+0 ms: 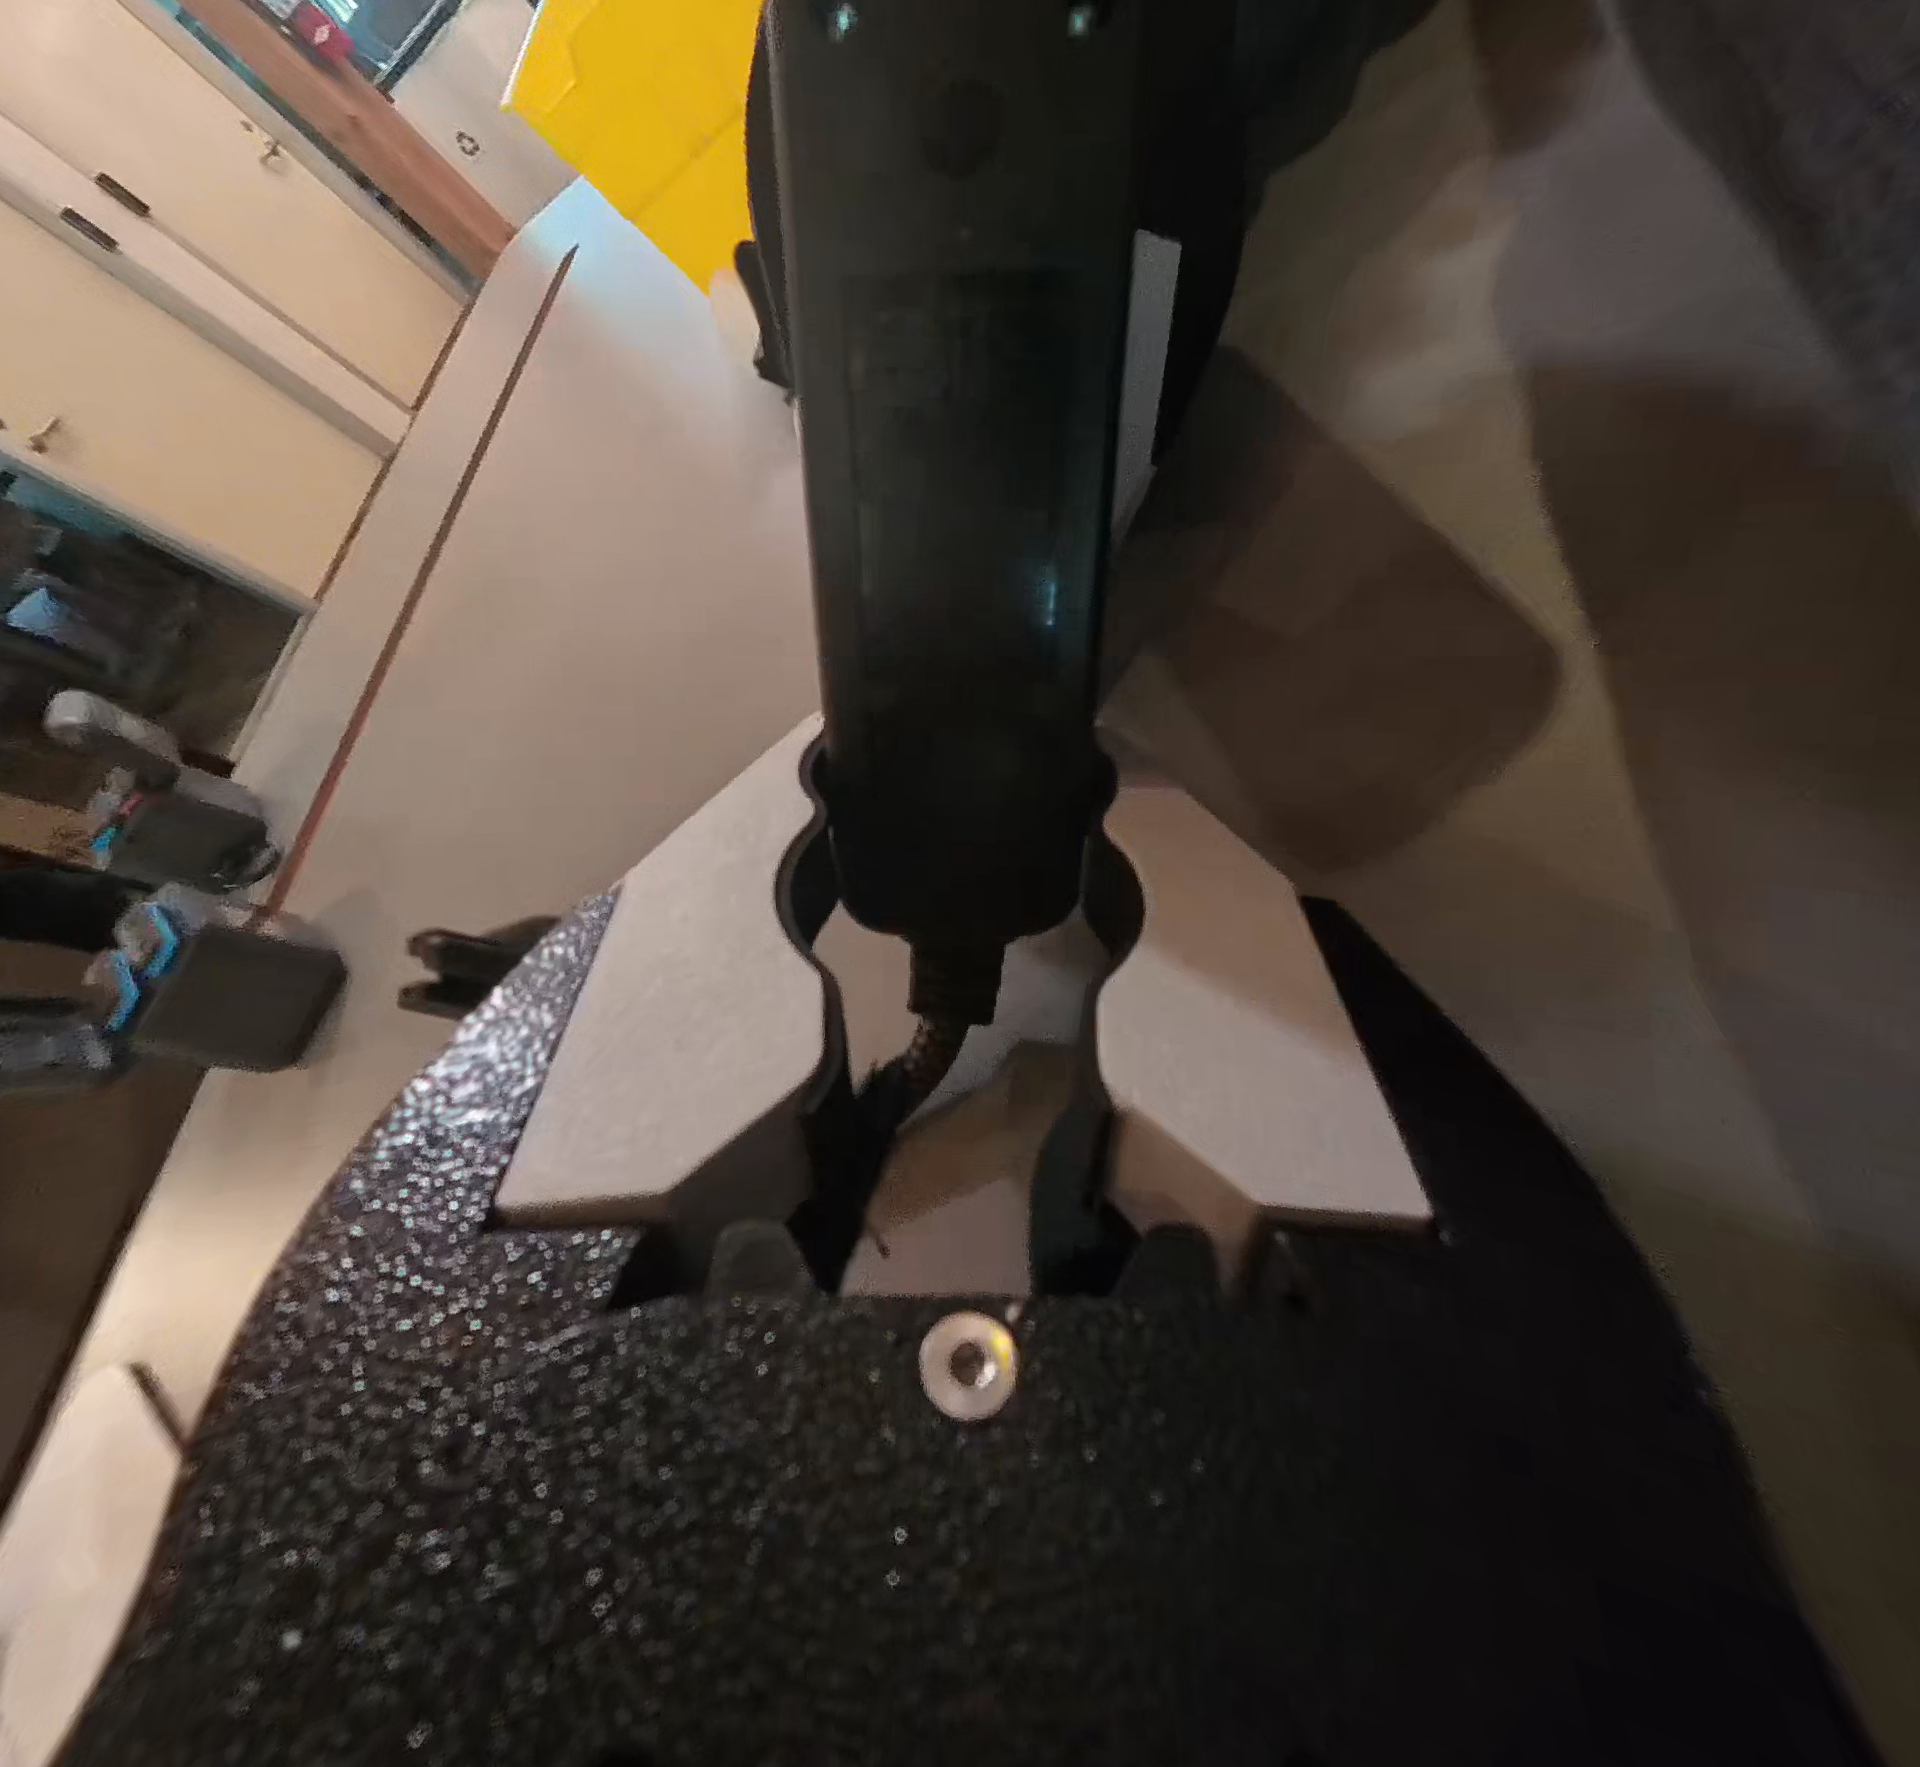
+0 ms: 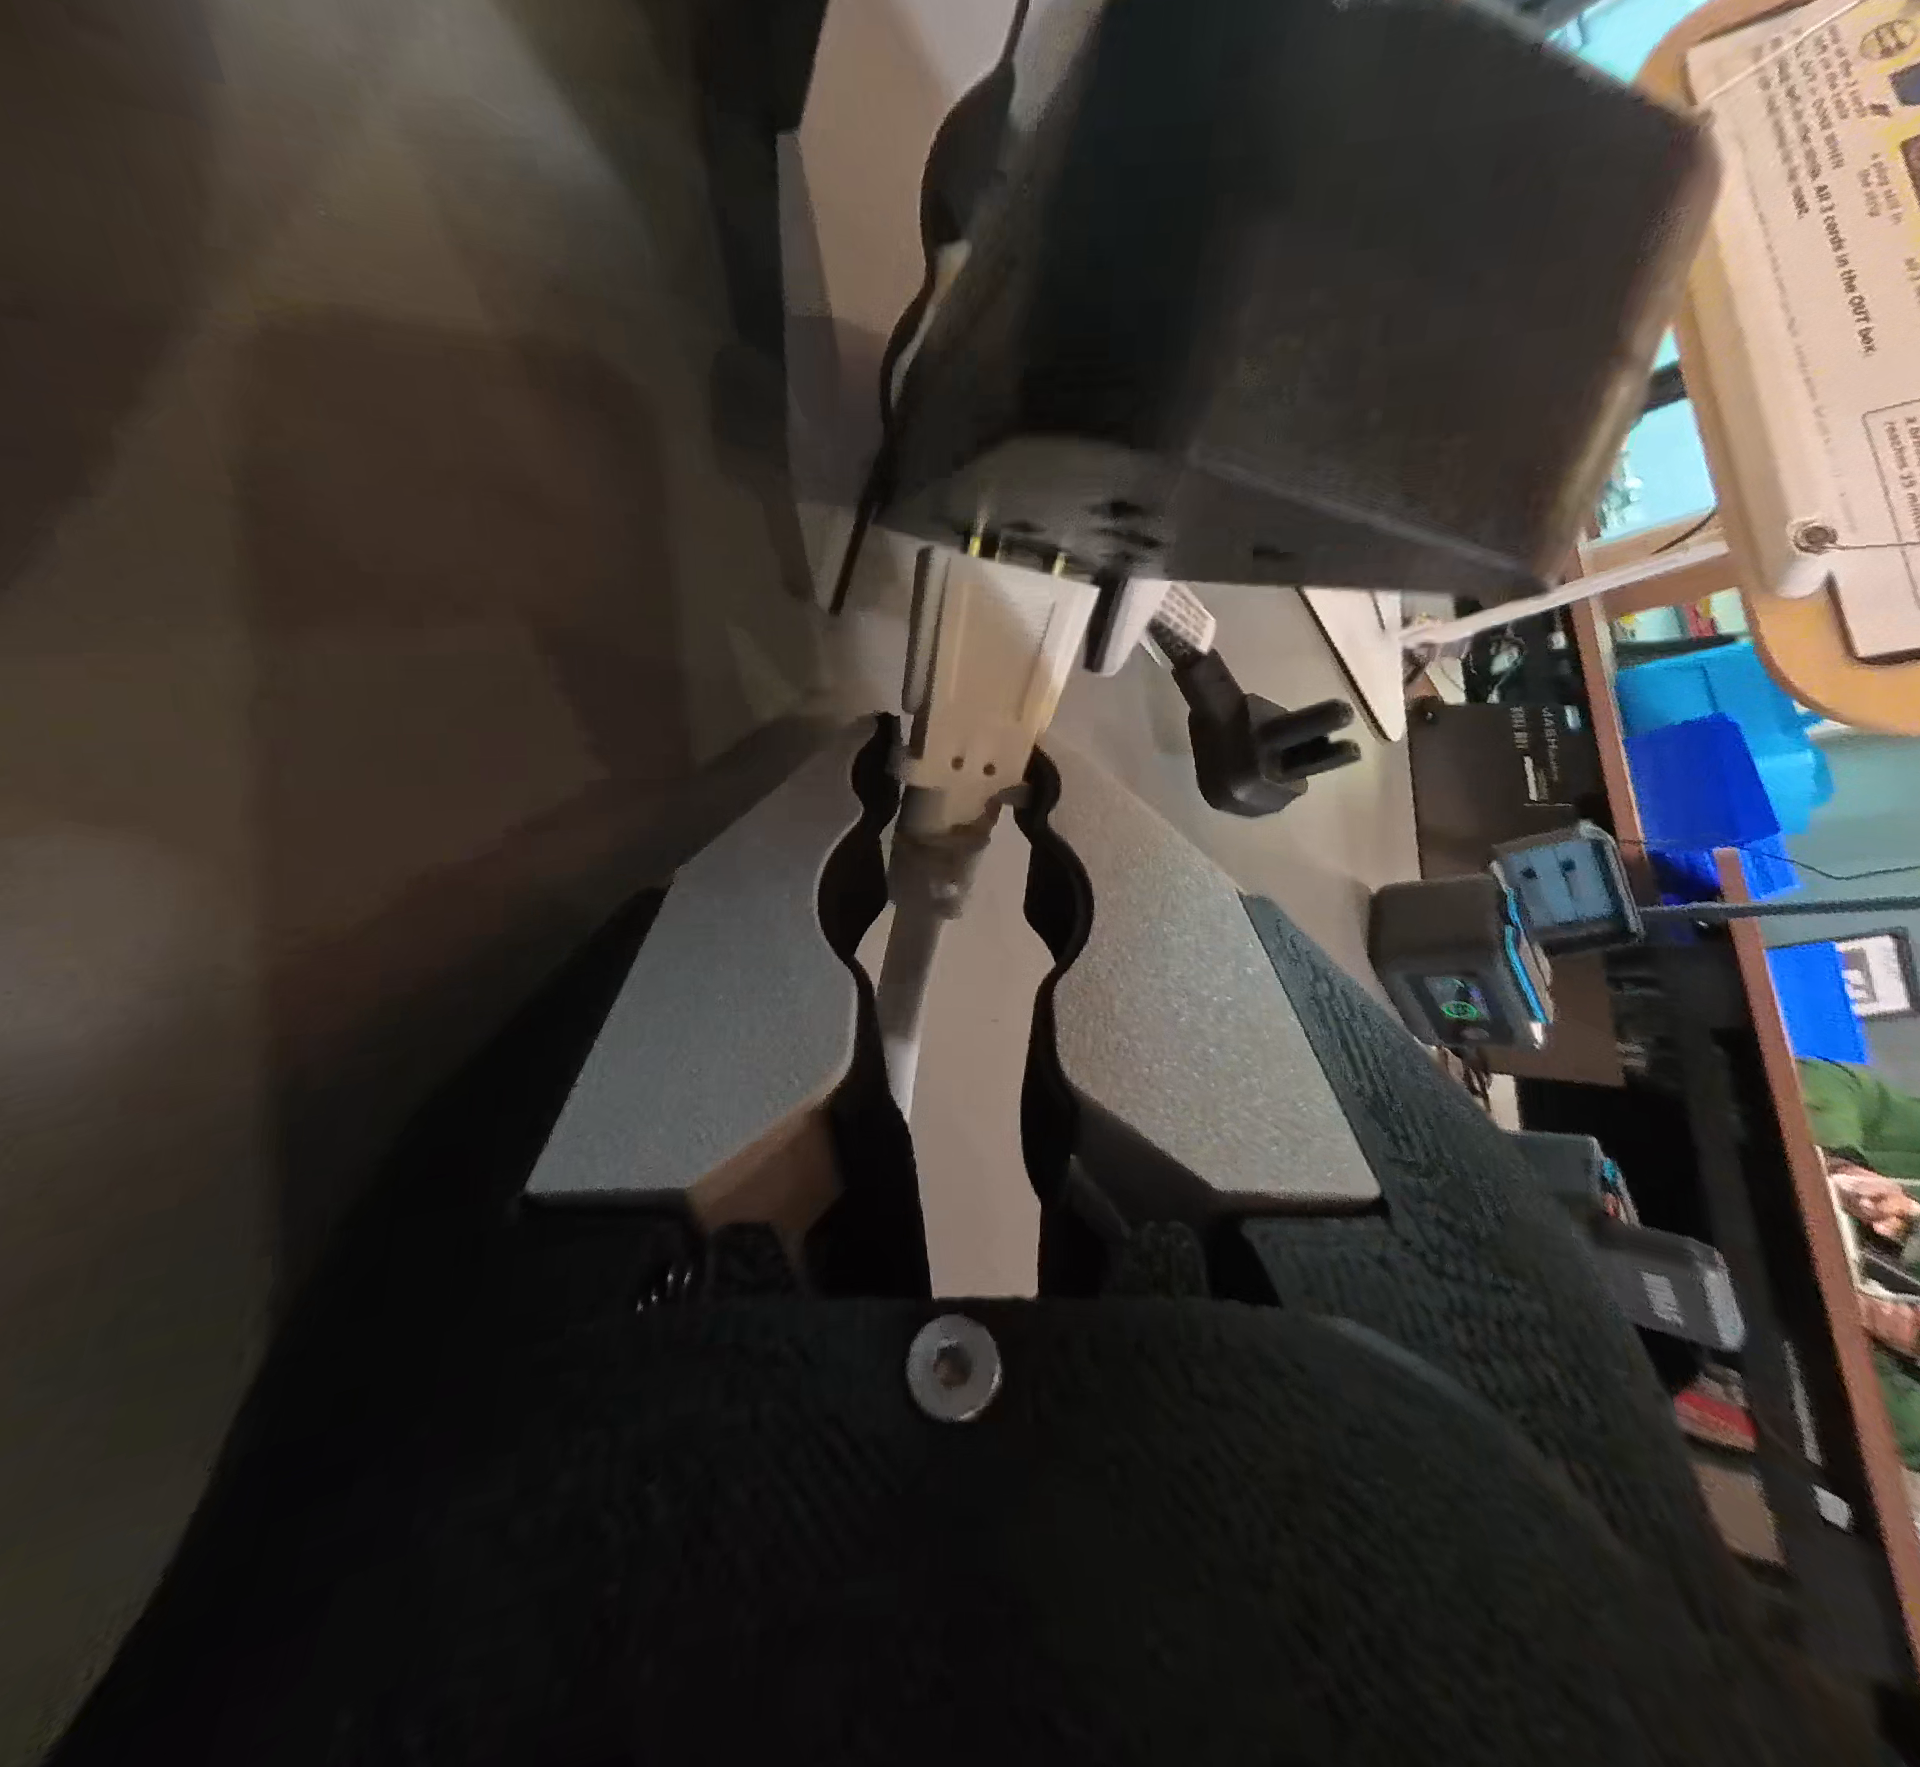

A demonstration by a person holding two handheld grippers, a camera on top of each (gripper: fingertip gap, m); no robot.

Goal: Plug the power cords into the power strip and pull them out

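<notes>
Pale worktop [image 2: 1226, 678] behind; left tongs [image 1: 961, 886] clamp the black power strip [image 1: 966, 470], right tongs [image 2: 961, 782] grip the white plug [image 2: 977, 678] with prongs partly seated. Tilted pressure could bend the prongs.

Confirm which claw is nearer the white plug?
Right. The right claw is shut on the white plug at the power strip; the left claw grips that strip's end.

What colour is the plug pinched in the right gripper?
White plug, with a white cord; the right wrist view shows it best.
</notes>
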